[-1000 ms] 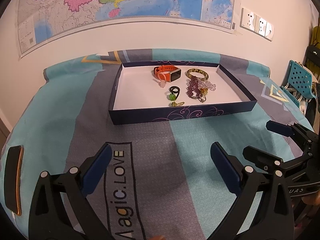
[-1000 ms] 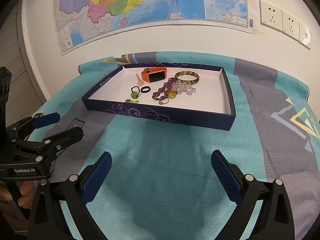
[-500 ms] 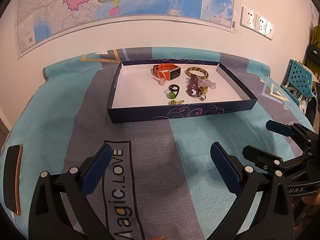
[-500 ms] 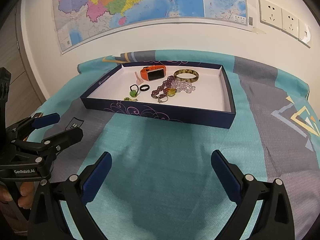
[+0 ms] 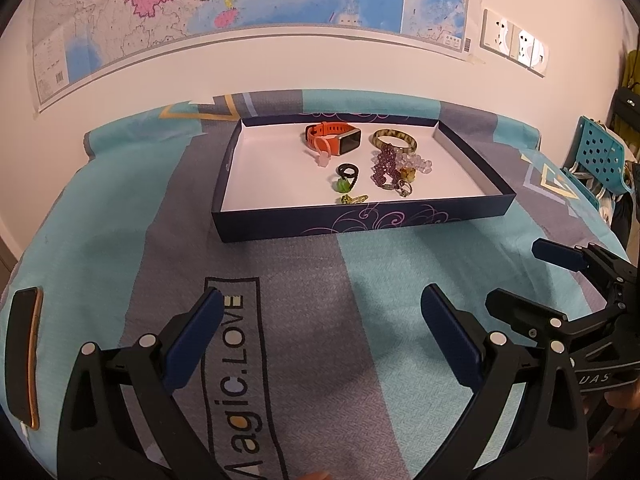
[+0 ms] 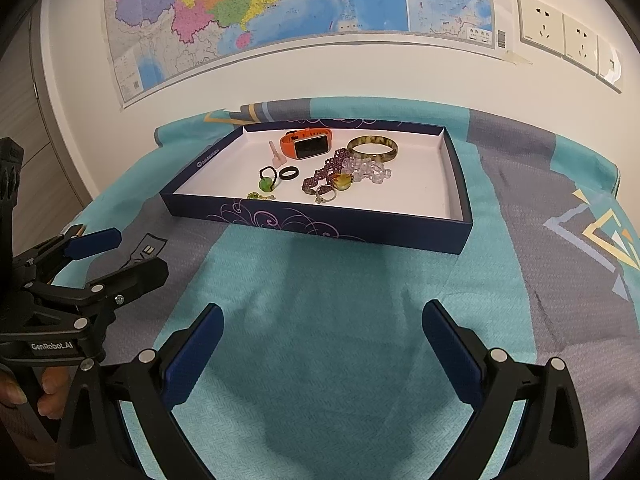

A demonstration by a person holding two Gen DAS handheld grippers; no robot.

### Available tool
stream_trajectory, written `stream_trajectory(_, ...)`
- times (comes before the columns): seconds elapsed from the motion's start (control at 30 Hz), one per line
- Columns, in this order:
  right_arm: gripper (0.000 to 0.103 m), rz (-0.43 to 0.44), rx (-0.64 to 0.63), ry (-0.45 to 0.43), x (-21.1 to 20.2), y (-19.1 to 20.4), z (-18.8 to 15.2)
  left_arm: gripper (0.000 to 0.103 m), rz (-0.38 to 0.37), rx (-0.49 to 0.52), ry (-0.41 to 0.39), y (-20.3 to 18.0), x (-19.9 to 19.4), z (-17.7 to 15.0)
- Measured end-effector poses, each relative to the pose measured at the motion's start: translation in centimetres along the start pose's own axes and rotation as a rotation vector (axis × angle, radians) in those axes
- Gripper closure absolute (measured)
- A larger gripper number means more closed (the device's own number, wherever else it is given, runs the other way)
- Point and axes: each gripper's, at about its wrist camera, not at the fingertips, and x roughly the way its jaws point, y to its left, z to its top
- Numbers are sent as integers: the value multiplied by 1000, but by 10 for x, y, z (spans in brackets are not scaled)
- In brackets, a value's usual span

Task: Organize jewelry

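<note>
A dark blue tray [image 5: 280, 228] [image 6: 360, 236] with a white floor lies on the bed cover. In it are an orange smartwatch [image 5: 334, 138] [image 6: 306, 145], a mottled bangle [image 5: 395, 139] [image 6: 373, 148], a purple bead bracelet [image 5: 384, 164] [image 6: 324, 174], clear beads [image 6: 370, 170], a black ring [image 5: 346, 170] [image 6: 289, 173], a green bead charm [image 5: 342, 186] [image 6: 265, 185] and small rings [image 5: 404, 189] [image 6: 325, 196]. My left gripper [image 5: 322, 330] [image 6: 116, 258] is open and empty, well short of the tray. My right gripper [image 6: 323, 338] [image 5: 516, 276] is open and empty too.
A phone with an orange rim [image 5: 22, 356] lies on the cover at the far left. The wall with a map [image 6: 280, 8] and sockets [image 6: 568, 36] stands close behind the tray. A blue chair [image 5: 600, 156] is at the right.
Both grippers have drawn slightly back from the tray, and the tray looks a little smaller. The jaws stay open and the jewelry has not moved.
</note>
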Motion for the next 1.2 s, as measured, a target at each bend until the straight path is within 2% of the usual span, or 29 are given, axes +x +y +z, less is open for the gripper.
stream_trajectory(1.2, 7, 6, 10, 1, 2, -3, -1, 6, -2, 2, 10, -2, 2, -1)
